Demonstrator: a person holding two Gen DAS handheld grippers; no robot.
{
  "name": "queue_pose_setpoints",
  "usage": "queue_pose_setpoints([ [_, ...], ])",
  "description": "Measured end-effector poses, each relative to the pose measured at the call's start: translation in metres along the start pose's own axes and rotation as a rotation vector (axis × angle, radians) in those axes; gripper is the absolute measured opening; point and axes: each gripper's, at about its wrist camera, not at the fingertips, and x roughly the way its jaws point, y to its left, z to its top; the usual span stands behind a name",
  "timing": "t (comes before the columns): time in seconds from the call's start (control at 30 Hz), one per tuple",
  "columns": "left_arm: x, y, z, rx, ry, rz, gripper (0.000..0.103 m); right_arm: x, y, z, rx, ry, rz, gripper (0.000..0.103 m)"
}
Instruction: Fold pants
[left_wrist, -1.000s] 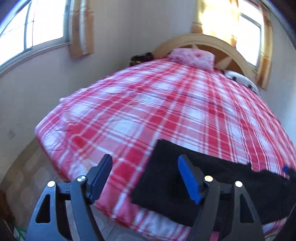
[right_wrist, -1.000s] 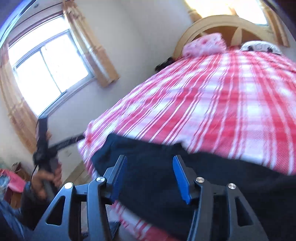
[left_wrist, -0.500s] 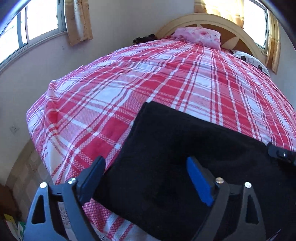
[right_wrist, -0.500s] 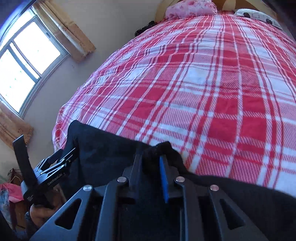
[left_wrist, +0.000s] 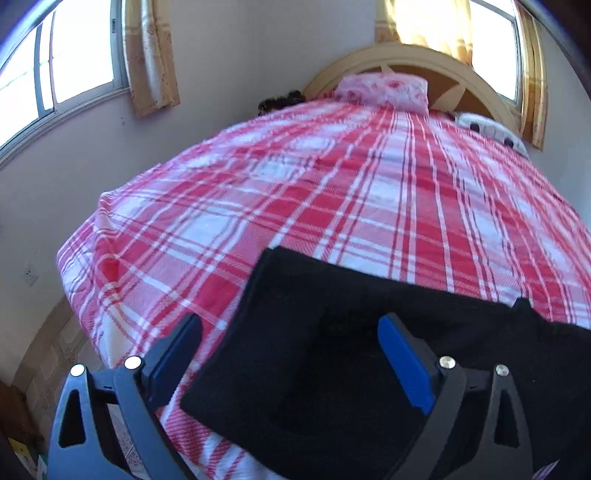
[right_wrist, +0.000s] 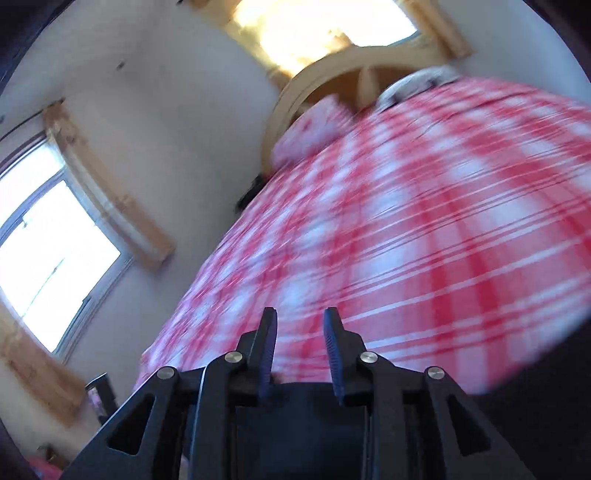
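Black pants (left_wrist: 332, 354) lie flat at the near edge of a bed with a red and white plaid cover (left_wrist: 332, 206). My left gripper (left_wrist: 291, 350) is open and hovers above the pants' left end, holding nothing. In the blurred right wrist view my right gripper (right_wrist: 299, 339) has its jaws a narrow gap apart with nothing visible between them. It is tilted up over the plaid cover (right_wrist: 424, 240). A dark edge of the pants (right_wrist: 554, 387) shows at the lower right.
A pink pillow (left_wrist: 384, 88) and a spotted pillow (left_wrist: 487, 129) lie by the curved wooden headboard (left_wrist: 406, 59). Windows with yellow curtains (left_wrist: 151, 55) are on the left and back walls. Tiled floor (left_wrist: 55, 354) lies left of the bed.
My right gripper let go of the pants fold, opened slightly and swung up and away. My left gripper pulled back and up, staying open.
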Motion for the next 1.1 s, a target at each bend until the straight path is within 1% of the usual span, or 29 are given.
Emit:
queue_pose_setpoints([
  [0.07,0.015,-0.004,-0.005,-0.010,0.067,-0.002,0.098,-0.047,-0.045,0.011,0.041,-0.077,-0.135,0.028],
  [0.1,0.018,-0.004,-0.008,-0.021,0.074,0.000,0.100,-0.075,-0.077,0.017,0.084,-0.116,-0.226,0.028],
  [0.13,0.016,-0.005,-0.010,-0.027,0.047,0.013,0.101,-0.092,-0.097,0.021,0.125,-0.140,-0.286,0.028],
  [0.2,0.015,-0.010,-0.011,-0.015,0.042,0.042,0.103,-0.134,-0.149,0.032,0.222,-0.201,-0.406,0.028],
  [0.3,0.017,-0.008,-0.010,-0.045,0.063,0.048,0.103,-0.171,-0.198,0.046,0.283,-0.258,-0.558,0.028],
  [0.37,0.017,-0.007,-0.009,-0.053,0.076,0.054,0.103,-0.178,-0.215,0.054,0.319,-0.281,-0.597,0.030],
  [0.43,0.017,-0.009,-0.009,-0.049,0.082,0.067,0.103,-0.178,-0.233,0.061,0.351,-0.267,-0.618,0.030],
  [0.6,0.016,-0.011,-0.009,-0.063,0.098,0.087,0.103,-0.155,-0.256,0.077,0.344,-0.198,-0.629,0.030],
  [0.7,0.017,-0.012,-0.008,-0.064,0.101,0.094,0.103,-0.147,-0.270,0.079,0.342,-0.186,-0.614,0.029],
  [0.73,0.016,-0.012,-0.009,-0.065,0.101,0.096,0.103,-0.143,-0.270,0.081,0.323,-0.172,-0.617,0.027],
  [0.77,0.017,-0.012,-0.008,-0.065,0.102,0.096,0.103,-0.142,-0.269,0.082,0.304,-0.164,-0.613,0.011],
  [0.8,0.017,-0.012,-0.008,-0.064,0.103,0.095,0.103,-0.139,-0.264,0.083,0.284,-0.148,-0.600,0.006],
  [0.87,0.018,-0.012,-0.007,-0.061,0.108,0.093,0.103,-0.142,-0.255,0.085,0.266,-0.133,-0.583,0.006],
  [0.93,0.019,-0.012,-0.007,-0.060,0.111,0.091,0.103,-0.154,-0.238,0.091,0.257,-0.144,-0.521,0.006],
  [1.0,0.019,-0.012,-0.007,-0.062,0.113,0.089,0.103,-0.174,-0.225,0.098,0.288,-0.182,-0.421,0.006],
  [1.1,0.019,-0.012,-0.006,-0.058,0.110,0.089,0.103,-0.217,-0.207,0.106,0.352,-0.262,-0.249,0.006],
])
